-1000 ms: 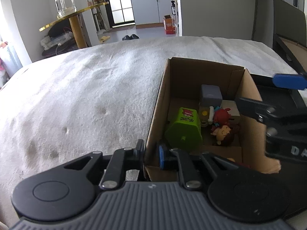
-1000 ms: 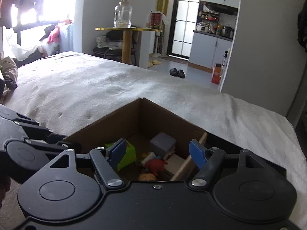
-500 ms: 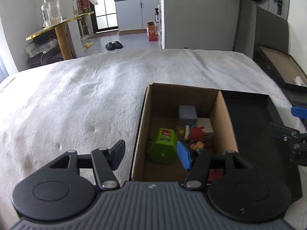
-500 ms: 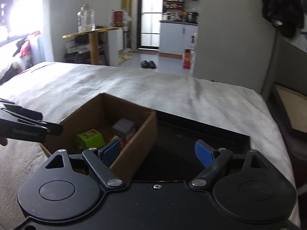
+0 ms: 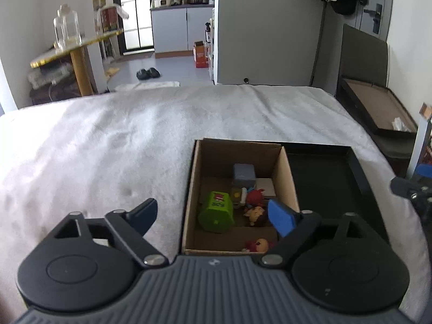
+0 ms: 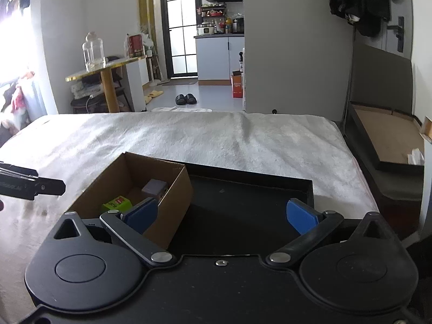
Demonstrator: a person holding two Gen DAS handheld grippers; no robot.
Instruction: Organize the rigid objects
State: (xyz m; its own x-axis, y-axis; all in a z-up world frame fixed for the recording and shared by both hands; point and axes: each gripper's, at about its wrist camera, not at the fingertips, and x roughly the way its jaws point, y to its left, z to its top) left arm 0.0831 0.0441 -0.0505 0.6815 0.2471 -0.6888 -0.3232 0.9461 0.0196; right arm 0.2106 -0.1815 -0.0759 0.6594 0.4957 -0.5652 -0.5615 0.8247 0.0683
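Both the left gripper (image 5: 213, 213) and right gripper (image 6: 221, 213) hover with jaws apart and empty; the cardboard box (image 5: 190, 189) sits on the white bedcover (image 5: 108, 148), holding small toys; the green block (image 5: 217, 212) looks light, stiff, best pinched across its flat sides.

No legible text anywhere, only a blurred red label on the green toy (image 5: 217, 212).
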